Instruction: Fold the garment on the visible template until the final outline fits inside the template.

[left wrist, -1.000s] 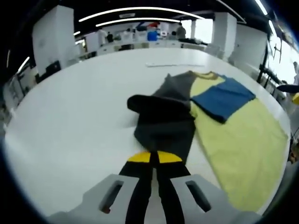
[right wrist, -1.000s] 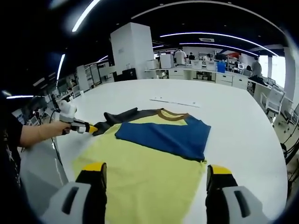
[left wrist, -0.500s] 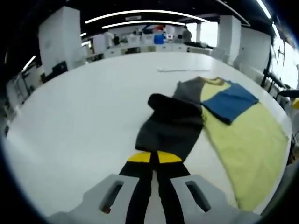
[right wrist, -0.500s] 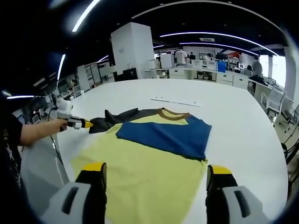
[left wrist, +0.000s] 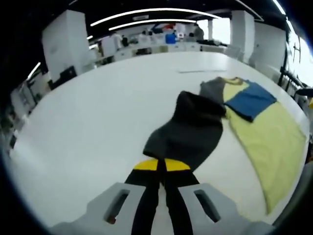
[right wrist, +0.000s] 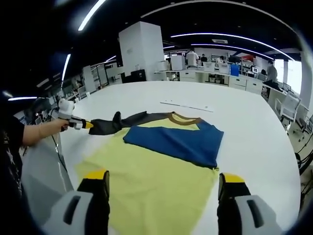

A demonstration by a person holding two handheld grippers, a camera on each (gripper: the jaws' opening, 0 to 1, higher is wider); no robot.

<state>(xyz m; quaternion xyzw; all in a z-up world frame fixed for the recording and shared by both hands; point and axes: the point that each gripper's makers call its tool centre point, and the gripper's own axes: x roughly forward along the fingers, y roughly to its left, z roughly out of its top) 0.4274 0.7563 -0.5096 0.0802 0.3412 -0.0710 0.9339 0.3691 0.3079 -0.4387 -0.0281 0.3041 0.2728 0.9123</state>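
Cloth is what this job turns on: the shirt (right wrist: 156, 166) is lying spread on the white table (right wrist: 254, 132), yellow body flat, a blue sleeve (right wrist: 176, 143) already folded across the chest, and the dark sleeve (left wrist: 188, 134) being drawn out sideways. The left gripper (left wrist: 162, 165) is clenching the cuff of that dark sleeve, its yellow-tipped jaws closed together on the fabric; in the right gripper view it is sitting at the table's edge, in the person's hand (right wrist: 62, 122), with the sleeve running from it back to the shoulder. The right gripper (right wrist: 163, 177) is hovering over the hem, jaws wide apart and grasping nothing.

I am judging the shirt to be light, limp and prone to wrinkle, since the dark sleeve is sagging and bunching midway instead of holding a line. It is likely sliding easily on the smooth tabletop, so a hard tug could drag the whole body askew. Best holds are looking like cuffs, hem corners and shoulder seams, pinched at an edge. No template outline is clear to me.
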